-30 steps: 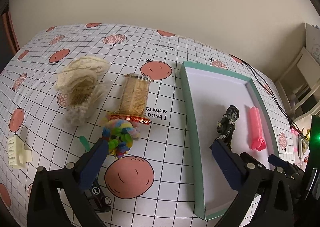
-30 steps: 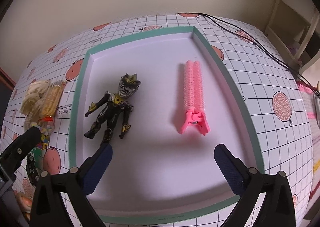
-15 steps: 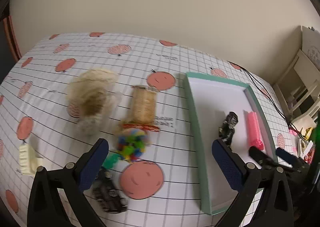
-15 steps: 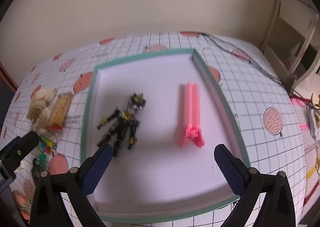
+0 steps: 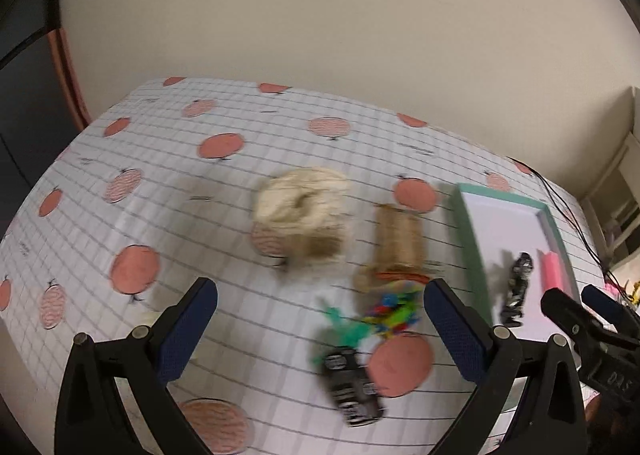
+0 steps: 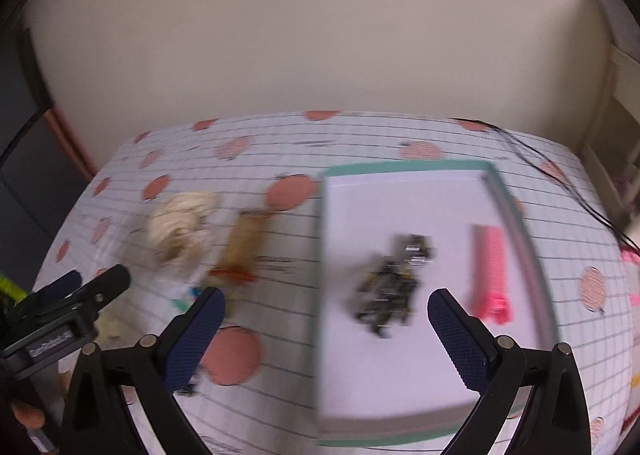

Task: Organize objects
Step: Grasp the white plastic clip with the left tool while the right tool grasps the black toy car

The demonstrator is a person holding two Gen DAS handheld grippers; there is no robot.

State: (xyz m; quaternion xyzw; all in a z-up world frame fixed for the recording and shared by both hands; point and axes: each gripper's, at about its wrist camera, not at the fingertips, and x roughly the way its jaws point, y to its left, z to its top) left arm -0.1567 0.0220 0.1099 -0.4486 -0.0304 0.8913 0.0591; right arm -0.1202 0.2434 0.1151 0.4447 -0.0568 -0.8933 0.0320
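A green-rimmed white tray [image 6: 516,215] holds a black toy figure [image 6: 390,281] and a pink hair roller [image 6: 490,269]. Left of the tray on the tablecloth lie a cream knitted piece [image 5: 300,201], a snack packet [image 5: 398,243], a colourful toy [image 5: 390,311] and a small black toy car [image 5: 350,385]. My left gripper [image 5: 320,335] hovers open above the table, with the toy car between its fingers in the view. My right gripper [image 6: 326,339] hovers open over the tray's left rim [image 6: 320,255], holding nothing. Both views are motion-blurred.
A black cable [image 6: 560,183] runs over the table's far right side. Pale shelving [image 5: 624,191] stands to the right of the table, and a plain wall rises behind it. The tray [image 5: 470,231] shows at the right of the left wrist view, with the other gripper's fingers [image 5: 580,319] beside it.
Both grippers have drawn back and swung left. The table objects and tray now sit farther away and lower in both views. Nothing was picked up or released.
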